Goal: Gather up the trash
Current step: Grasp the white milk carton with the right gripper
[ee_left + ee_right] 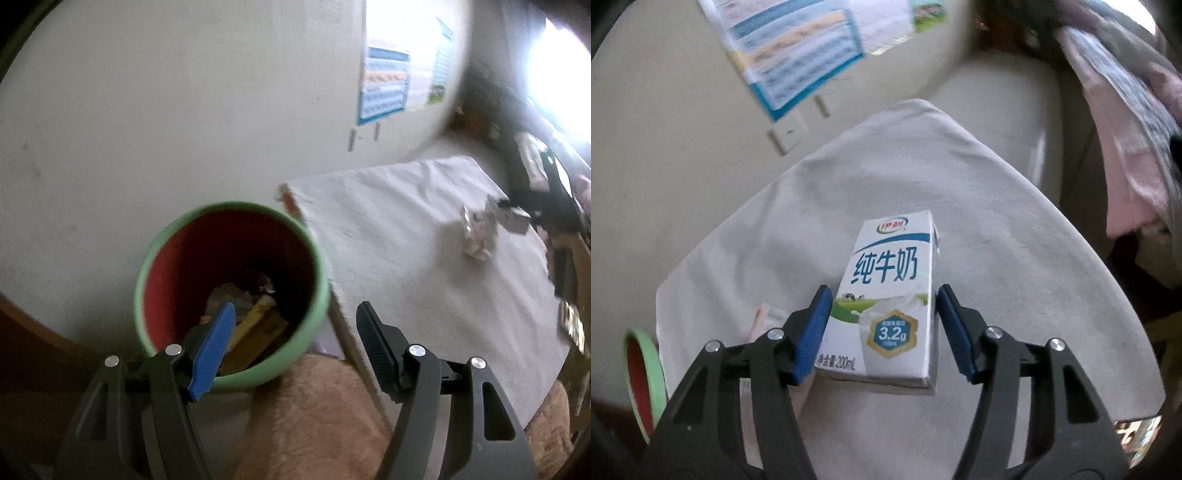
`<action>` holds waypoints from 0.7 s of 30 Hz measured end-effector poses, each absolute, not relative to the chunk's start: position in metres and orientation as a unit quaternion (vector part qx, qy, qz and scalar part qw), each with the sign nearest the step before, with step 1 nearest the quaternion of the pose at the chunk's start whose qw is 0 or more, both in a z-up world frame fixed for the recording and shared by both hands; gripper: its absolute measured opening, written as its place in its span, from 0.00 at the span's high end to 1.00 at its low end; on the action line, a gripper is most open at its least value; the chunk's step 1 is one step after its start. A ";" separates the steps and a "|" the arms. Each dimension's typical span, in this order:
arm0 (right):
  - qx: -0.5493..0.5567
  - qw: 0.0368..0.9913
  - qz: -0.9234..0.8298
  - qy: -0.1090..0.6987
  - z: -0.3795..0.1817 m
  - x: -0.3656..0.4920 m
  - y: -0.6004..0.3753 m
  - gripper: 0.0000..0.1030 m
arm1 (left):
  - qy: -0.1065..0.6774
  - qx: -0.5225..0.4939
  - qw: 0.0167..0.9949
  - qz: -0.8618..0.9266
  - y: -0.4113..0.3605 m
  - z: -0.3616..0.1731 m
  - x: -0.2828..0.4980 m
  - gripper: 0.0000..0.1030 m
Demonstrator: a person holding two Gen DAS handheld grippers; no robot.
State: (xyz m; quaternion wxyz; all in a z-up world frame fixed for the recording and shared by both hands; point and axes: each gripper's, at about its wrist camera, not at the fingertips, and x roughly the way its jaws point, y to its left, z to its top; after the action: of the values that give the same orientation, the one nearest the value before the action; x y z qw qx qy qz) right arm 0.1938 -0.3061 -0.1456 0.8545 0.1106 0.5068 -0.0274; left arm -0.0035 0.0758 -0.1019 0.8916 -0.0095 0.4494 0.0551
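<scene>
Desk (1015,229) under white cloth, against the wall. Green bin (232,291), red inside, beside desk edge, trash at its bottom. Milk carton (890,295) lying on cloth between the pads of the right hand-held gripper (882,325); contact unclear, grip state cannot tell. Left hand-held gripper (295,339) released, empty, near bin rim. Crumpled foil (478,234) on cloth, well apart

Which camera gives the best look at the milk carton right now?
The right wrist view. The milk carton lies on the white cloth, centred and sharp between the right gripper's blue pads, printed face fully legible. The left wrist view looks into the green bin and shows crumpled foil on the cloth; no carton is discernible there.
</scene>
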 end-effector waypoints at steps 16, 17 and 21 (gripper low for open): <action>0.088 0.873 0.043 0.478 -0.092 0.149 -0.260 0.73 | 0.425 -0.040 0.901 0.080 0.109 -0.075 -0.038 0.37; 0.095 0.871 0.041 0.480 -0.093 0.142 -0.264 0.73 | 0.424 -0.038 0.902 0.072 0.105 -0.076 -0.038 0.37; 0.098 0.867 0.014 0.489 -0.103 0.118 -0.283 0.60 | 0.439 -0.045 0.896 0.037 0.089 -0.088 -0.030 0.37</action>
State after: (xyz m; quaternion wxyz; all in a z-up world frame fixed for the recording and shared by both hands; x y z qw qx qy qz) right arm 0.1179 -0.2828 -0.1027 0.8669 0.0976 0.4887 0.0142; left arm -0.0301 0.0887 -0.0882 0.8964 -0.0455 0.4394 0.0371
